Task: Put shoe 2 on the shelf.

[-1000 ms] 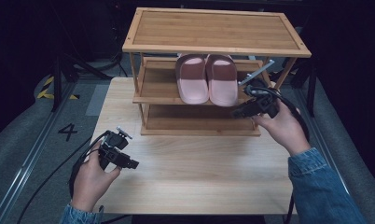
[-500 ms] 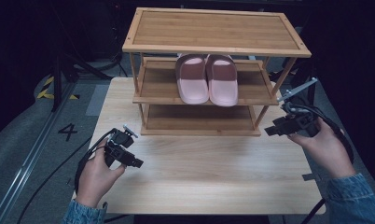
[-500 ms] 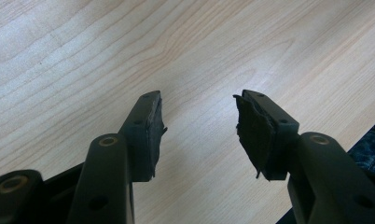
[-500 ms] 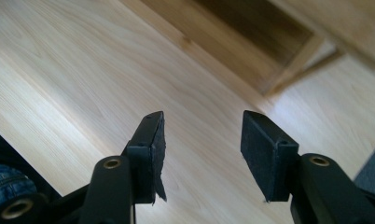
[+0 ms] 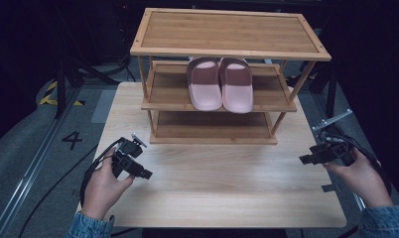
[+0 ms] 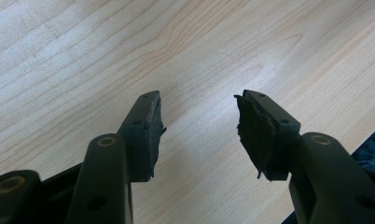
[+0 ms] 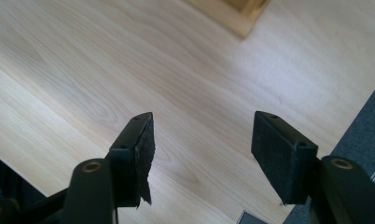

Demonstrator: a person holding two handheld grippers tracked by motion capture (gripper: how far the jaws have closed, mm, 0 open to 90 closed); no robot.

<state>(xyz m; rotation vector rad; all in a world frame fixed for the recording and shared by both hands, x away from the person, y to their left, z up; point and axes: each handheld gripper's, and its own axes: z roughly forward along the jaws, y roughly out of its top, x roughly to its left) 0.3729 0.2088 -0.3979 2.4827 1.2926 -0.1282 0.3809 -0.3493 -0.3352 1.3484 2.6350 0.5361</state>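
Both the left gripper (image 5: 147, 174) and the right gripper (image 5: 303, 159), its jaws just opening, are gaping wide and empty, hovering over the bench (image 5: 222, 178) at lower left and right.

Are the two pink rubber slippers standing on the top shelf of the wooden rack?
No, the two pink rubber slippers stand side by side on the middle shelf of the wooden three-shelf rack, under its bare top board.

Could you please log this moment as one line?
slippers: middle shelf | right gripper: open, empty, just opening | left gripper: open, empty

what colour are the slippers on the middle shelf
Pink: the slippers have dusty pink straps and paler pink soles, clearest in the high view.
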